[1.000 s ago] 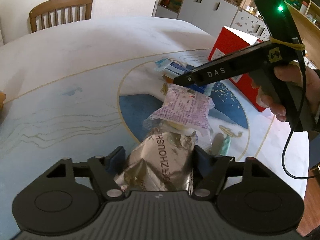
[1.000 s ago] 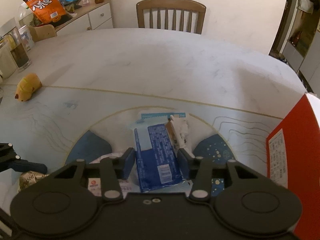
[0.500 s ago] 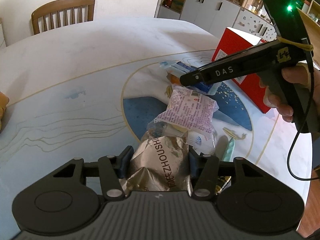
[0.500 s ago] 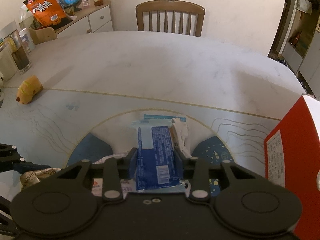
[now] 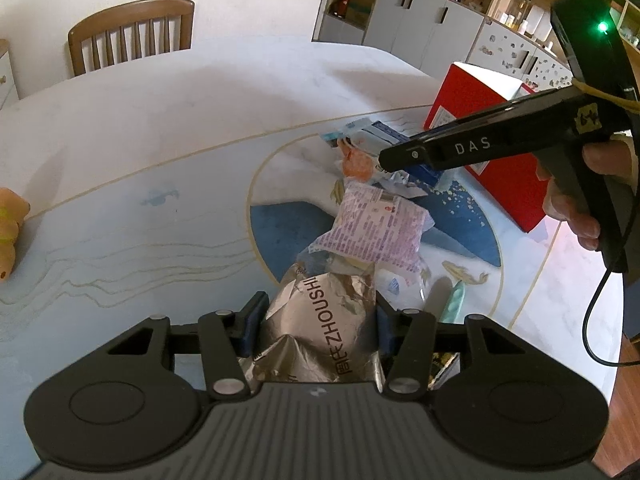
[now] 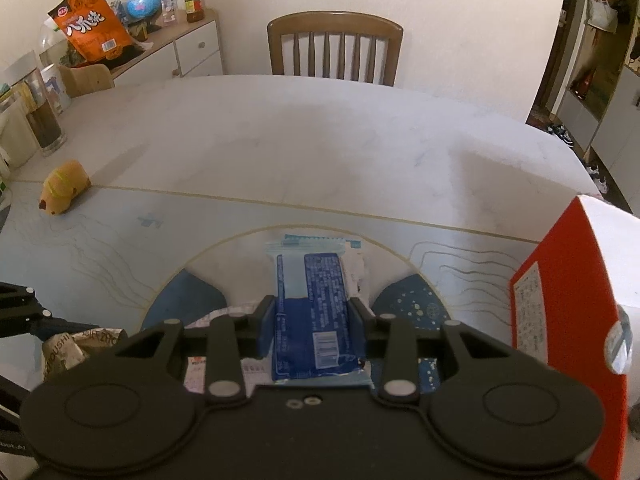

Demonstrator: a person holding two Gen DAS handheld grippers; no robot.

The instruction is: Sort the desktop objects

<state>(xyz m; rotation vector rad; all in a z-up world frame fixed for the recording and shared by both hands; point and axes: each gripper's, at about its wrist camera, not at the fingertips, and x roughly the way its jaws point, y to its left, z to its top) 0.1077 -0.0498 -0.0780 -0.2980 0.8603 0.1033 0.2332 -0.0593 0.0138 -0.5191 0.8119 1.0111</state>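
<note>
My left gripper point(image 5: 318, 312) is shut on a crinkled silver foil packet point(image 5: 324, 332) and holds it just above the table. Beyond it lie a purple-printed white packet point(image 5: 378, 232) and an orange wrapper point(image 5: 356, 162). My right gripper point(image 6: 312, 312) is shut on a blue and white packet point(image 6: 316, 312), lifted over the round blue-patterned mat point(image 6: 192, 300). The right gripper's black body point(image 5: 520, 140) shows in the left wrist view, over the pile. The foil packet also shows at the left edge of the right wrist view point(image 6: 76, 346).
A red and white box point(image 6: 568, 312) stands at the right; it also shows in the left wrist view point(image 5: 480, 120). A yellow plush toy point(image 6: 64, 192) lies far left. Jars point(image 6: 44, 112) stand at the table's left edge. A wooden chair point(image 6: 334, 48) is behind the table.
Both grippers have closed tighter on their packets and lifted them slightly. The blue packet has straightened between the right fingers. The right gripper shifted right in the left wrist view.
</note>
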